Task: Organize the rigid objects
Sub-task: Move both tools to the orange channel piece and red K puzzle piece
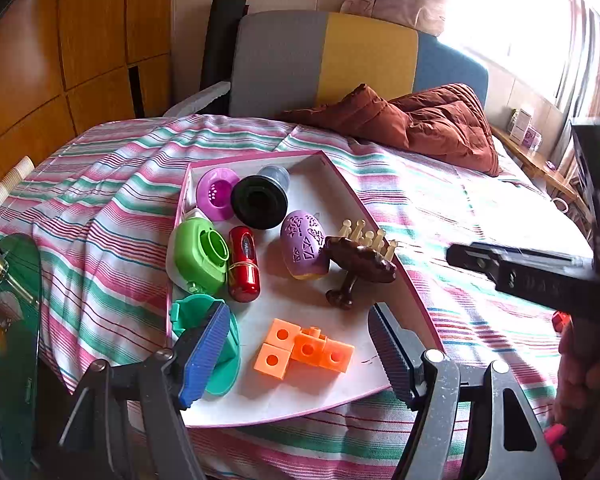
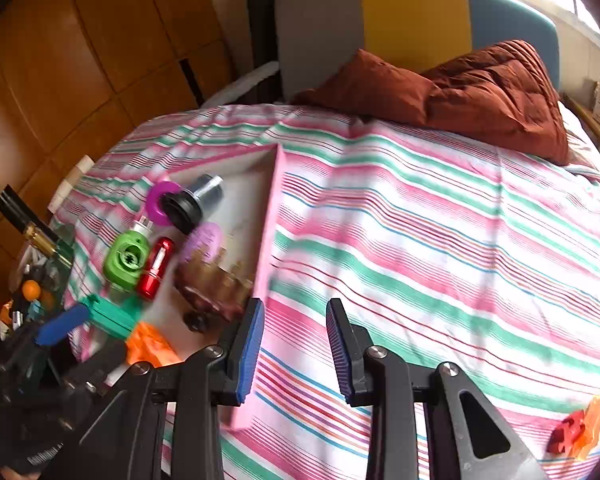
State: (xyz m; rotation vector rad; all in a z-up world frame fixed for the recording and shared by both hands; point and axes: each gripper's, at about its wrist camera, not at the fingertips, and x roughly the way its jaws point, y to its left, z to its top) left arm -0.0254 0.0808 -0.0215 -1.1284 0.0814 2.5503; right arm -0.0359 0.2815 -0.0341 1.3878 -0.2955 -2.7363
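A pink-rimmed white tray (image 1: 340, 184) lies on the striped bedspread. It holds a purple funnel (image 1: 217, 193), a black cylinder (image 1: 260, 202), a green part (image 1: 202, 254), a red capsule (image 1: 243, 264), a purple egg (image 1: 304, 250), a brown peg brush (image 1: 358, 264), orange cubes (image 1: 306, 350) and a teal piece (image 1: 224, 356). My left gripper (image 1: 296, 356) is open over the tray's near end, around the orange cubes. My right gripper (image 2: 296, 352) is open and empty over the bedspread beside the tray's right rim (image 2: 268, 256). Red and orange pieces (image 2: 578, 430) lie on the bed at the right.
A rust-coloured quilt (image 1: 432, 120) lies at the head of the bed before a grey, yellow and blue headboard (image 1: 340, 60). A glass side table with clutter (image 1: 8, 292) stands at the left. Wooden wardrobe panels (image 1: 60, 60) stand behind.
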